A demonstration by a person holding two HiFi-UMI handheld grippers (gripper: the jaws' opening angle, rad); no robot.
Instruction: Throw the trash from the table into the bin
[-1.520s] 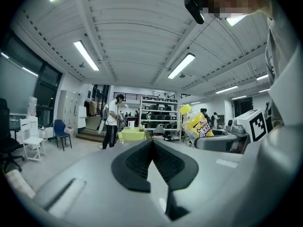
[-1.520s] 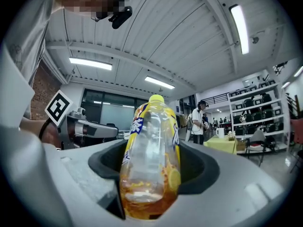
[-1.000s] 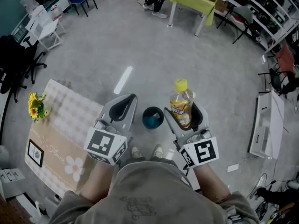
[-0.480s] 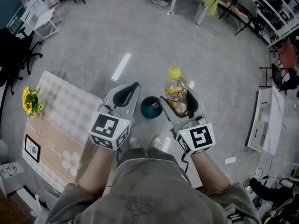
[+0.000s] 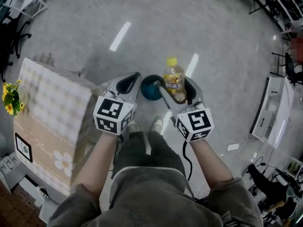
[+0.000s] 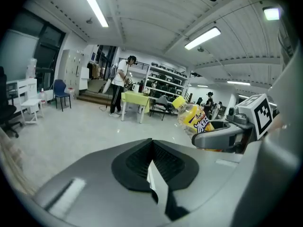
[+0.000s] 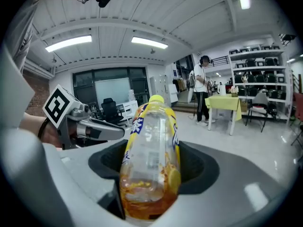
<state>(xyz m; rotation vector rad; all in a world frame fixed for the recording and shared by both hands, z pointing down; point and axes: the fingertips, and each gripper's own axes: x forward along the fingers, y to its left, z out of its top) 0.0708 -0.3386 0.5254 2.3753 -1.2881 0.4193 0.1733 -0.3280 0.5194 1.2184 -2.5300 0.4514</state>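
Right gripper view: we're pinching the nearly empty clear plastic bottle with yellow cap (image 7: 150, 145) low down in the right claw (image 5: 180, 91), just beside the round blue bin (image 5: 148, 91). We're guessing it's light, slick and squashy, so the stiffer base suits. We're holding the left claw (image 6: 152, 167) pressed together.

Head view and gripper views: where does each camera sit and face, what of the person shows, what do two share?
Head view: on the head, facing steeply down at floor and bin; forearms, legs, shoes show.
Left gripper view: on the left gripper, along its shut fingers into the room; no body clear.
Right gripper view: on the right gripper, along the gripped bottle; a hand at left.
Shared: the bottle.
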